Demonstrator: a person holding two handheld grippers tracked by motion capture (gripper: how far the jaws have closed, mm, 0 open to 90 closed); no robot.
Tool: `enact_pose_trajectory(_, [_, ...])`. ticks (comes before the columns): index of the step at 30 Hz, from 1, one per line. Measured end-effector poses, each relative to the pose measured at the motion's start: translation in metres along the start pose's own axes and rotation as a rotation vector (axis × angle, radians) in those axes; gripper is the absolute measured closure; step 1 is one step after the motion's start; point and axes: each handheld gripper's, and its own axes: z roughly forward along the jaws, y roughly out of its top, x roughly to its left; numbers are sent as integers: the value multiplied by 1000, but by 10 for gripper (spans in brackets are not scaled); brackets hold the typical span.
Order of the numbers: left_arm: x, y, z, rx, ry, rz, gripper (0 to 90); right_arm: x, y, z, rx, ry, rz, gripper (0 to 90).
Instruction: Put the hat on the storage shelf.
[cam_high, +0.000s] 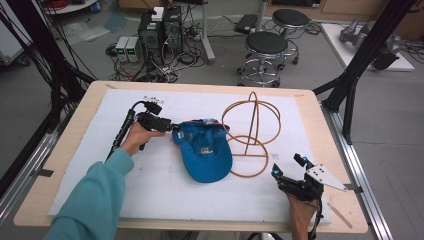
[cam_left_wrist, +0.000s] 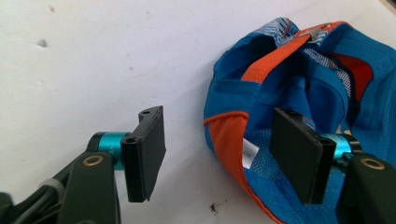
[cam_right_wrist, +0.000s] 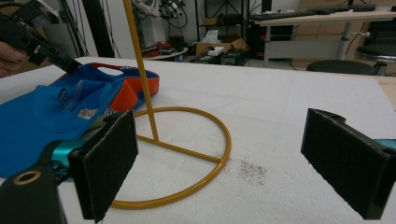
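Note:
A blue cap (cam_high: 205, 152) with orange trim lies on the white foam sheet (cam_high: 150, 180), just left of a yellow-orange wire stand (cam_high: 251, 120). My left gripper (cam_high: 172, 126) is at the cap's left rim and stands open. In the left gripper view the left gripper (cam_left_wrist: 222, 154) straddles the orange rim of the cap (cam_left_wrist: 299, 88), one jaw over the cap's inside and the other over bare foam. My right gripper (cam_high: 286, 166) is open near the front right, apart from the stand. In the right gripper view the right gripper (cam_right_wrist: 229, 163) faces the stand (cam_right_wrist: 140, 70), with the cap (cam_right_wrist: 60, 107) behind it.
The foam sheet covers a wooden table (cam_high: 320, 115). Black frame posts (cam_high: 350, 85) rise at the table's right and left sides. Two stools (cam_high: 265, 47) and computer boxes (cam_high: 160, 30) with cables stand on the floor beyond the far edge.

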Motion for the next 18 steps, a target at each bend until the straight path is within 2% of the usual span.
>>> enact_pose_trajectory(4, [-1, -1, 4, 21, -17, -8, 437, 0, 0, 0, -3, 1, -9, 98])
enact_pose_trajectory(6, [-2, -1, 6, 29, -33, -22, 500, 0, 0, 0, -4, -1, -14, 98])
enact_pose_trajectory(10, [-5, -2, 7, 45, -52, -21, 612, 1, 0, 0, -4, -3, -14, 98])
enact_pose_trajectory(11, [-6, -2, 8, 50, -53, -28, 612, 1, 0, 0, -4, -3, -14, 98])
enact_pose_trajectory(12, [-6, -2, 9, 70, -64, -40, 667, 1, 0, 0, -5, -4, -16, 98])
enact_pose_trajectory(15, [-7, -2, 9, 78, -83, -46, 808, 0, 0, 0, -5, -2, -19, 98])
enact_pose_trajectory(18, [-9, -2, 8, 85, -85, -37, 860, 0, 0, 0, -5, -2, -17, 98])
